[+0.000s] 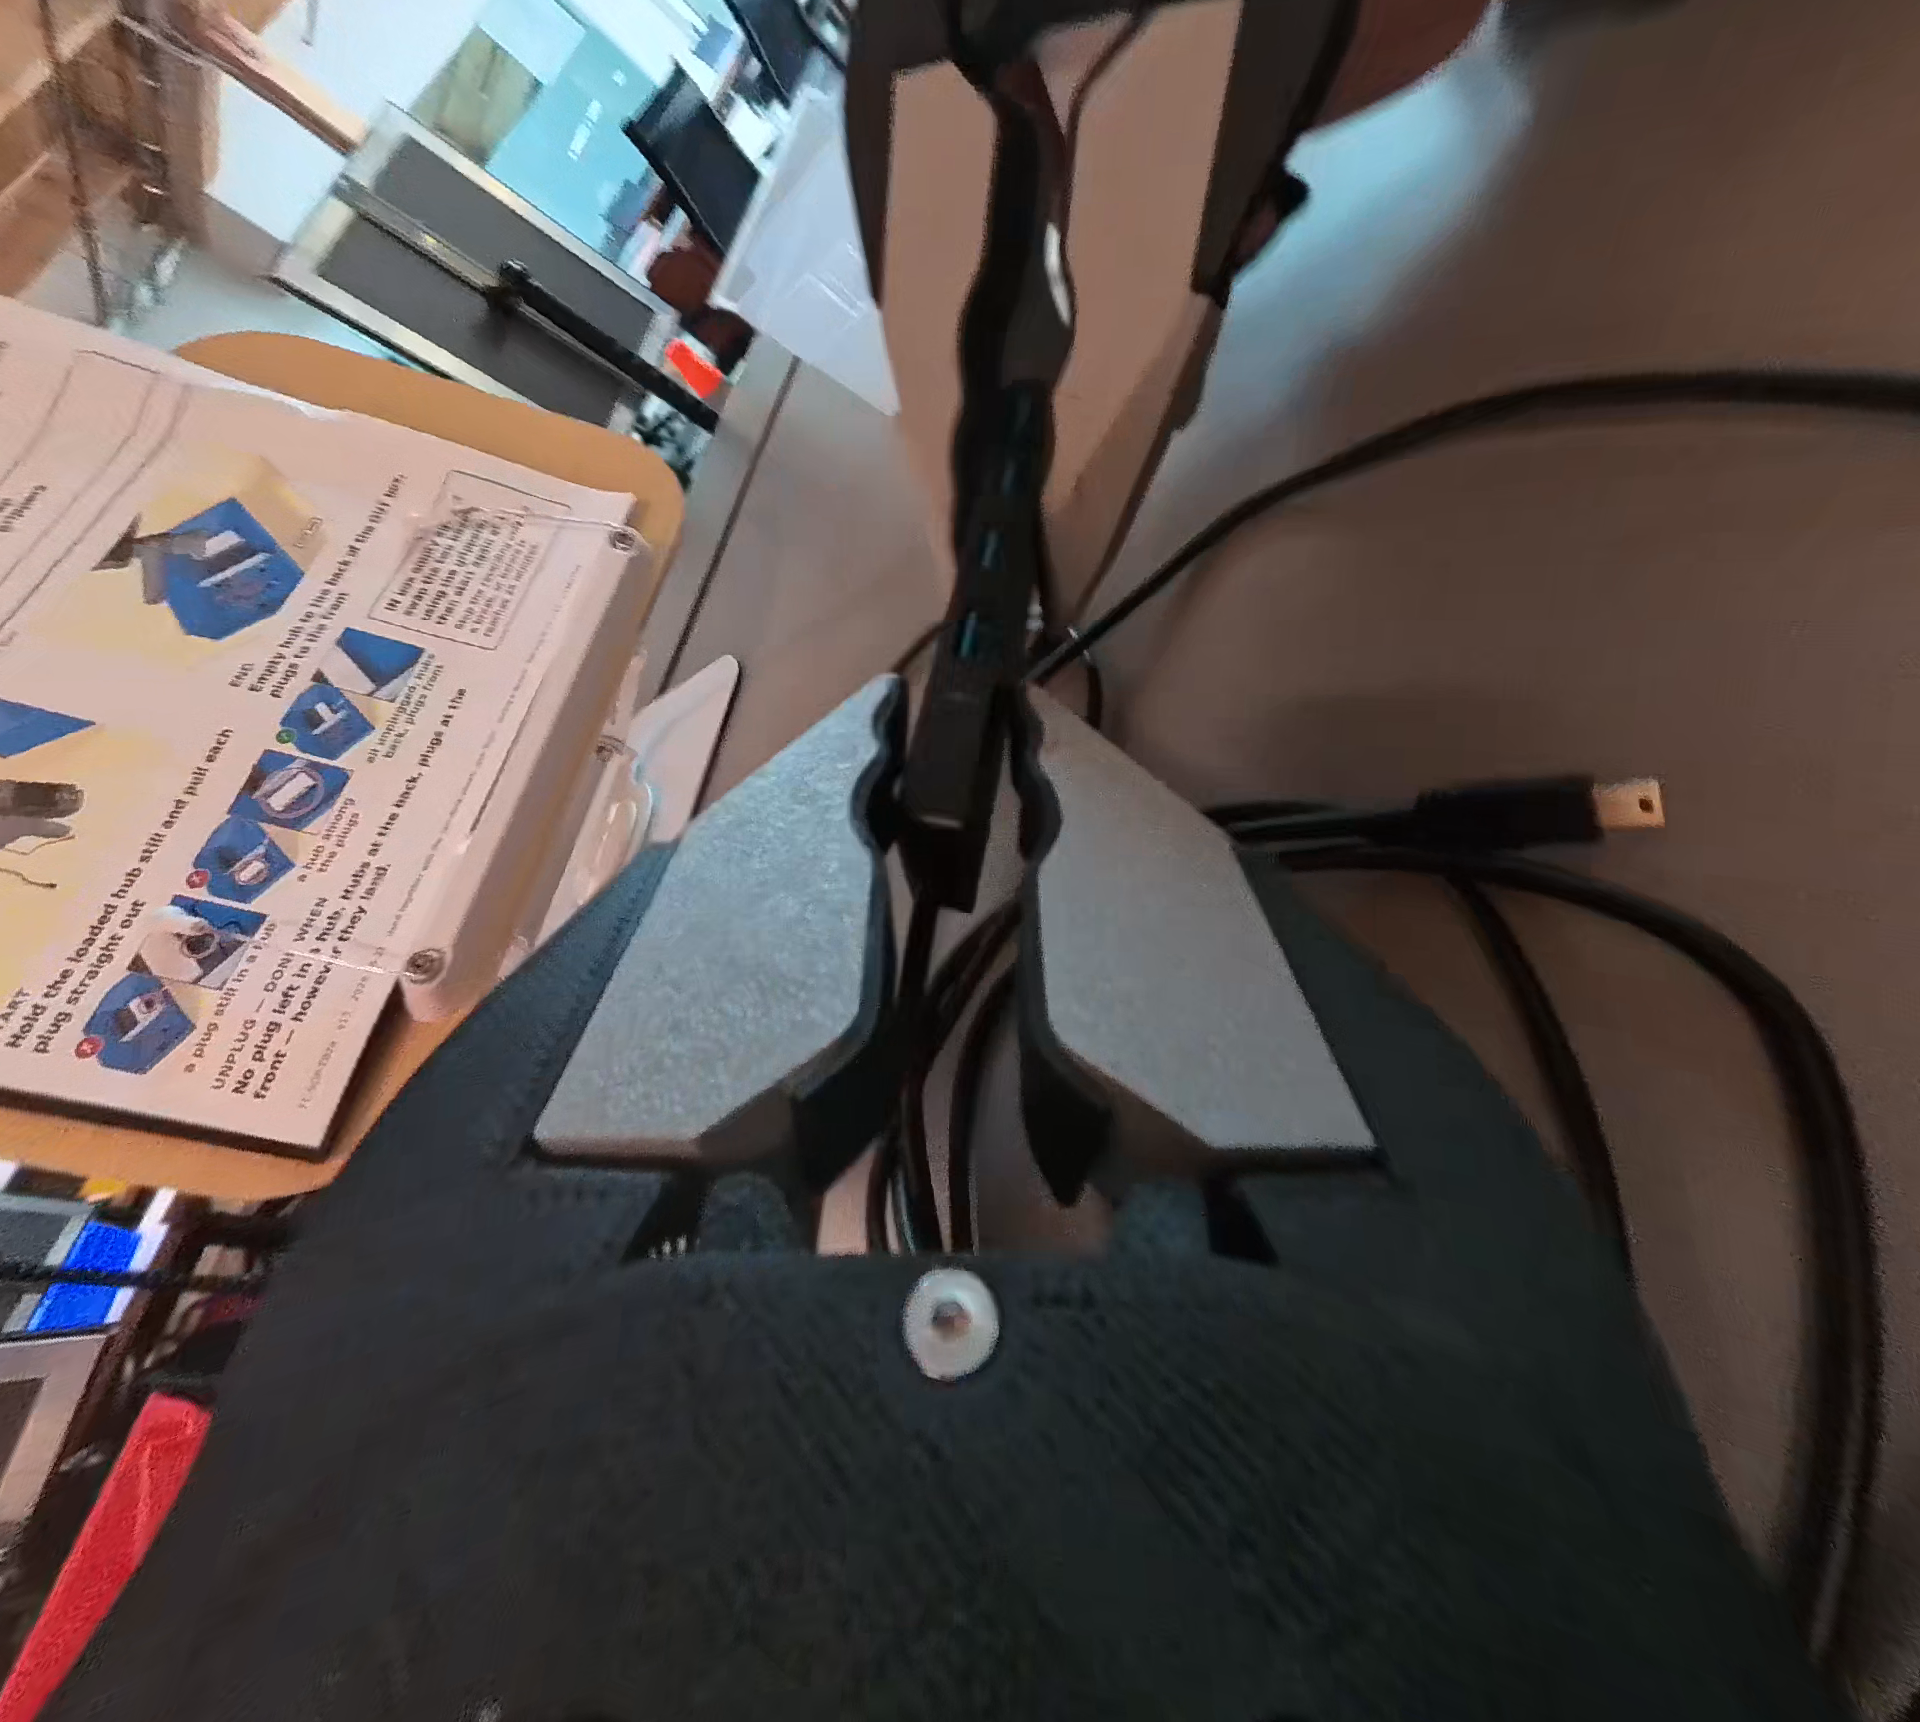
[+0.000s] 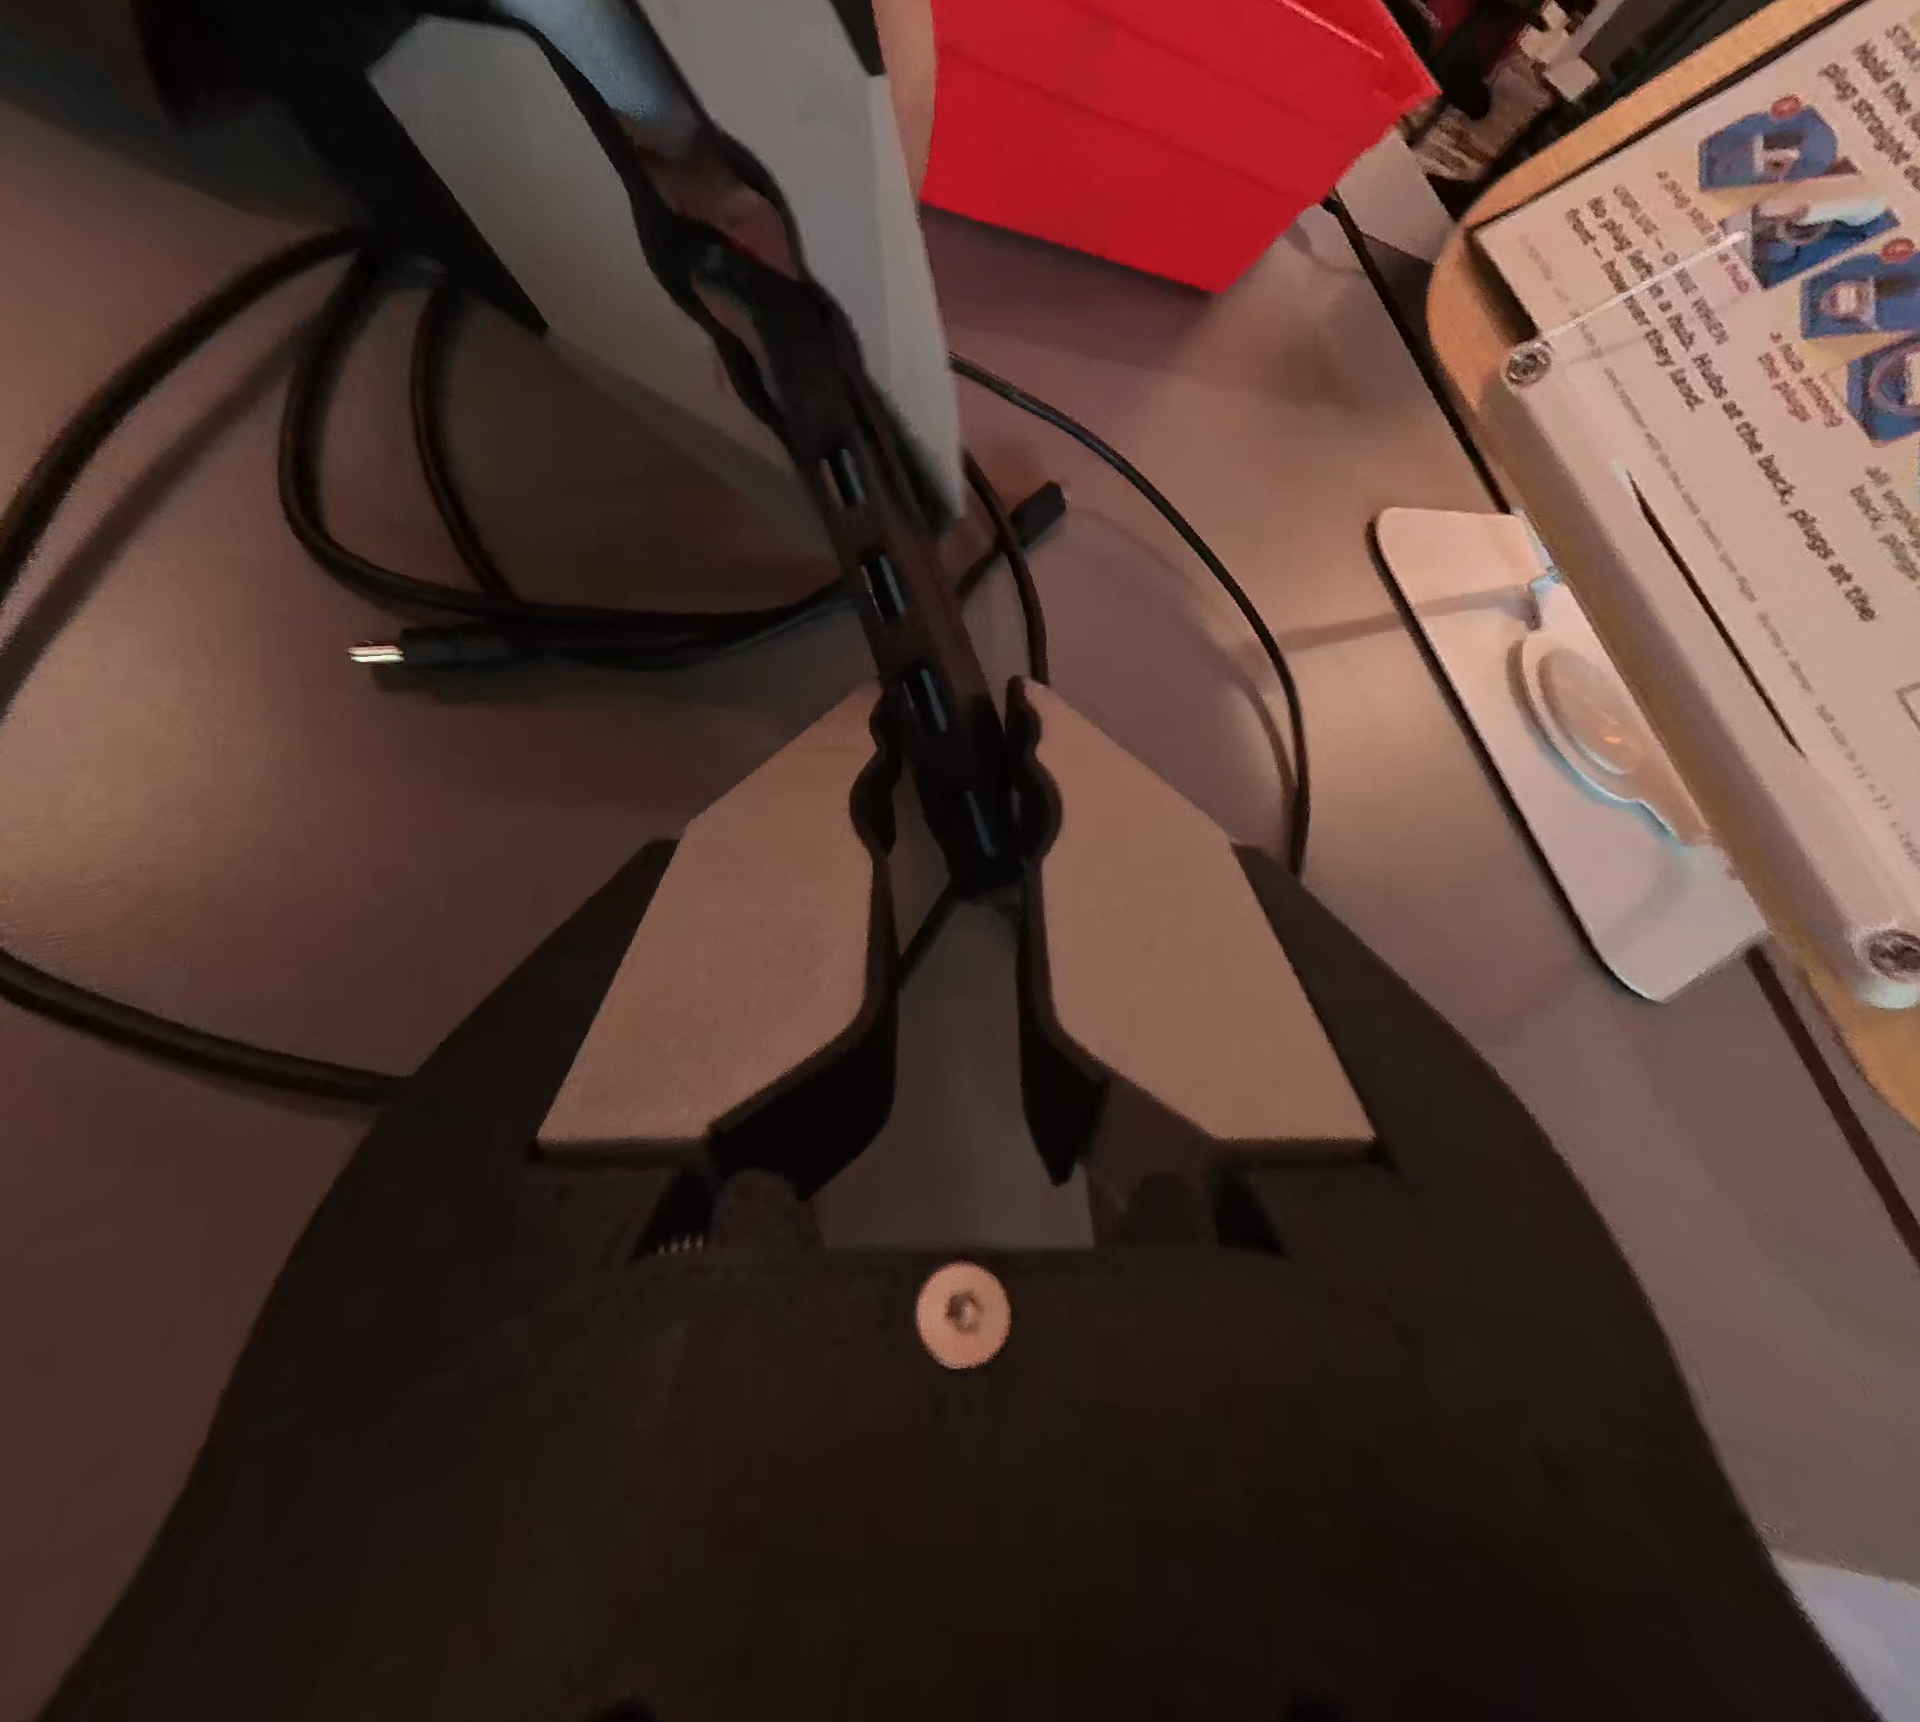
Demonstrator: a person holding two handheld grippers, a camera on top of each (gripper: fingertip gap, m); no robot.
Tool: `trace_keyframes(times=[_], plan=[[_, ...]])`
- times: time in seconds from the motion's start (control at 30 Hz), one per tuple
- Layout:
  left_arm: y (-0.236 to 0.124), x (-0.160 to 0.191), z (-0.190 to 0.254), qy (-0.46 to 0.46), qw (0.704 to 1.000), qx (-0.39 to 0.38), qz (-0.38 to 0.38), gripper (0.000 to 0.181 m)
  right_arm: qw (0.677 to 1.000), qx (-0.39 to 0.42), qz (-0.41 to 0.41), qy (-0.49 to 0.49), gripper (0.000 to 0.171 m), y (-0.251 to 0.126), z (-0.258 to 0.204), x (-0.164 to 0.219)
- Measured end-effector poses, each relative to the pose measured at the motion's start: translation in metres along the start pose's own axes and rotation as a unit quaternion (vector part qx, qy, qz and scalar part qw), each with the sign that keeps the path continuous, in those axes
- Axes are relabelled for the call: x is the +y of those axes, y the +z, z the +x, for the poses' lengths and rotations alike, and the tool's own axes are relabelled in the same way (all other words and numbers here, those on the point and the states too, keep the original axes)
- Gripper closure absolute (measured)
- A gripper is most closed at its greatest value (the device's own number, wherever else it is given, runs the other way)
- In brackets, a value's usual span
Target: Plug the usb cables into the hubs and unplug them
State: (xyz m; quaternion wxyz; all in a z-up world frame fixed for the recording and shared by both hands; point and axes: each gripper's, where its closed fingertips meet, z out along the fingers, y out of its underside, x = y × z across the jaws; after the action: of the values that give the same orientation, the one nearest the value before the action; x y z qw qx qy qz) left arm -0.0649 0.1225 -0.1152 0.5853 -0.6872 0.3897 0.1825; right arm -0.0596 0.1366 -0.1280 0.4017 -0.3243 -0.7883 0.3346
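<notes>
Matte grey tongs pinching slim black hub

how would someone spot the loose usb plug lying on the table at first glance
Start on the grey table, right of the two grippers clamping the black hub. A bundle of black cables loops there, and the loose plug lies at its upper edge. It alone shows a bare metal tip with a small hole.

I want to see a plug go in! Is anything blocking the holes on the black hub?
Nothing visible covers the hub ports. Both grippers, left and right, grip its ends, so neither holds the loose plug on the table.
</notes>
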Motion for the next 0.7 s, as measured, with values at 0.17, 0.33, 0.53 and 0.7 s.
trace_keyframes(times=[0.17, 0.33, 0.53, 0.7], plan=[[-0.004, -0.014, -0.003, -0.021, 0.999, 0.005, 0.026, 0.17, 0.998, -0.028, 0.041, 0.038, 0.155, -0.003, 0.004, -0.011], [-0.003, -0.005, -0.019, 0.016, 0.999, -0.046, -0.025, 0.171, 0.993, 0.036, 0.022, 0.11, 0.138, 0.001, 0.033, -0.005], [-0.032, 0.008, -0.079, -0.025, 0.979, -0.199, -0.042, 0.172, 0.975, -0.026, 0.076, 0.206, 0.134, -0.024, 0.013, -0.023], [-0.035, 0.014, -0.087, -0.031, 0.973, -0.223, -0.046, 0.172, 0.948, -0.204, 0.053, 0.238, 0.115, -0.016, -0.098, -0.052]])
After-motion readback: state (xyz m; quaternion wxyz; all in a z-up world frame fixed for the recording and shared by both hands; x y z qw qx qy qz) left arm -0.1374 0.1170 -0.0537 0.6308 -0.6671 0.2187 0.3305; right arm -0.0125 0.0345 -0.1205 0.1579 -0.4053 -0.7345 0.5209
